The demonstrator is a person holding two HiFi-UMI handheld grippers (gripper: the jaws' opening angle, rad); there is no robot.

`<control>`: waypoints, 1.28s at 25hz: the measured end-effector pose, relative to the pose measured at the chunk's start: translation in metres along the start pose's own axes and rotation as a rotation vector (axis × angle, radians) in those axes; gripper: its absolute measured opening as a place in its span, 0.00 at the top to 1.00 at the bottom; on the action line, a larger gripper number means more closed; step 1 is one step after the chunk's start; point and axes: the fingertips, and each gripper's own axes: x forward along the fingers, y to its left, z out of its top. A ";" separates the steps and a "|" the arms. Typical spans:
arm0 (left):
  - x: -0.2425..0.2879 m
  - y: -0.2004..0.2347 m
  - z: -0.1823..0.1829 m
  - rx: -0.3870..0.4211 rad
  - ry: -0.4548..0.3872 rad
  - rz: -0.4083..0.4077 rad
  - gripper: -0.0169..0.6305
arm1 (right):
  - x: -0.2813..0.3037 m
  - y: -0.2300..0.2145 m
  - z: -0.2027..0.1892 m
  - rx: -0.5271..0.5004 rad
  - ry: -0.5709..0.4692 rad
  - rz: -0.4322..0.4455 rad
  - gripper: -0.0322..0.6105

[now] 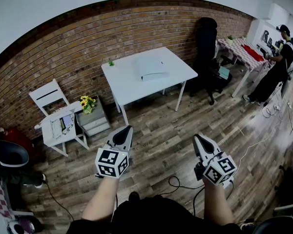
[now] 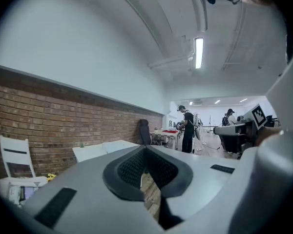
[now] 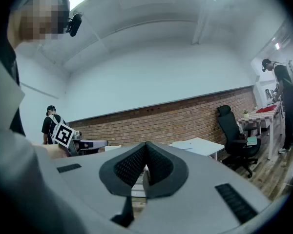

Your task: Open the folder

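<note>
The folder (image 1: 153, 68) is lying flat and apparently closed on the white table (image 1: 127, 87), around its middle and nearer the edge along the brick wall. The person is standing well back from the table. The left gripper (image 1: 127, 129) and right gripper (image 1: 199, 138) are hanging roughly level over the wooden floor, both clenched on nothing, with their pads meeting at the tips. The approach is only beginning, so the opening itself is not yet started. Next, I judge, comes walking up to the table, spreading one gripper's jaws and catching the cover's free edge while the other is steadying the folder.
</note>
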 end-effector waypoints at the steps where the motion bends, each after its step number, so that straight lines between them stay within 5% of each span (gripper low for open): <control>1: 0.001 -0.003 -0.001 -0.001 0.007 -0.006 0.95 | -0.002 -0.001 0.001 0.000 -0.005 0.002 0.93; 18: 0.024 -0.040 -0.027 0.019 0.064 0.006 0.95 | -0.031 -0.032 -0.020 0.030 0.027 0.036 0.93; 32: 0.175 0.025 -0.036 -0.026 0.074 -0.016 0.95 | 0.078 -0.125 -0.023 0.081 0.103 0.030 0.85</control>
